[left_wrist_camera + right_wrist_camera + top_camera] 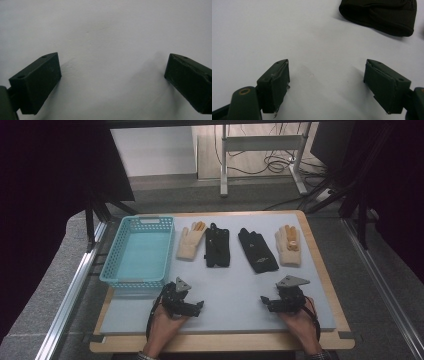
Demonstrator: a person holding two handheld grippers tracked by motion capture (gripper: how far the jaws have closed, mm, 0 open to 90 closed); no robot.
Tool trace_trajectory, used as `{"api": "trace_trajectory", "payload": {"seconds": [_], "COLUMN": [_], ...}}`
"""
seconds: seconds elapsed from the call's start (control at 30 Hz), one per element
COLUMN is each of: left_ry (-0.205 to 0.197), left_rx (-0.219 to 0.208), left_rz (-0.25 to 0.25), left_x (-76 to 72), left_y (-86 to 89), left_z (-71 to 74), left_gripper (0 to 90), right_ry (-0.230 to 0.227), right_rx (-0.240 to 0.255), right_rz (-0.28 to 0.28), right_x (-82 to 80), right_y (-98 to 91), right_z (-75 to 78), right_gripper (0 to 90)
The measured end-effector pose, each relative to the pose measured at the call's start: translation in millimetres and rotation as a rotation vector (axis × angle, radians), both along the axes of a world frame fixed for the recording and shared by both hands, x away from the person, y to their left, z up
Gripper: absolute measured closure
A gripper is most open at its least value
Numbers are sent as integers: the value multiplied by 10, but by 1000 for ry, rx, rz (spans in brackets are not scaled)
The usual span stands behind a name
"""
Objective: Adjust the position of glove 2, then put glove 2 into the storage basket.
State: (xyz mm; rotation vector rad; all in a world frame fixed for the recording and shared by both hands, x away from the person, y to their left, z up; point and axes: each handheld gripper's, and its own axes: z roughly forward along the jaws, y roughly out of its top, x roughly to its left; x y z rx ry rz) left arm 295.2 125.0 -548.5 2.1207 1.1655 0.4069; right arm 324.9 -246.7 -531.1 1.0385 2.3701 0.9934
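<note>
Grey mat (235,285) holds four gloves: two cream (190,242), two black (217,246).

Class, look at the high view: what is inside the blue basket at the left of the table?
Nothing shows inside the blue basket: only its bare floor. A strip behind the near wall is hidden. The four gloves lie outside, right of it, the nearest a cream glove.

A mat (225,290) lies on the table (320,255). A basket (138,251) sits at the mat's left side. Four gloves lie in a row to its right, along the far edge: first glove (190,242), second glove (217,246), third glove (257,250), fourth glove (288,245). The left gripper (196,306) and right gripper (265,301) rest near the front edge, well apart.
</note>
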Motion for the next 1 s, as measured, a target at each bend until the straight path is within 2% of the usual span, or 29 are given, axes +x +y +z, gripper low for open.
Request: {"api": "trace_trajectory", "payload": {"seconds": [0.23,0.37,0.43,0.57,0.63,0.77,0.87,0.93,1.0], "left_ry": [-2,-1,0,0,0,-1,0,-1,-1], "left_rx": [0,-1,-4,-4,-4,-4,-4,-4,-5], "left_rz": [1,2,4,5,4,5,5,5,5], "left_x": [-1,-1,-3,-4,-4,-5,-5,-5,-5], "left_y": [0,1,-1,-1,-1,-1,1,0,0], "left_z": [0,0,0,0,0,0,0,0,0], "left_gripper": [11,12,12,12,12,12,12,13,13], "right_ry": [-1,4,20,7,6,8,11,13,28], "right_rx": [0,14,40,44,58,64,67,65,70], "right_rz": [3,1,8,27,39,38,44,46,57], "right_x": [-4,-8,15,70,181,273,406,433,544], "right_y": [0,2,4,67,122,157,248,266,357], "right_z": [4,14,37,129,194,211,224,223,219], "right_gripper": [214,258,275,285,296,316,371,380,420]}}
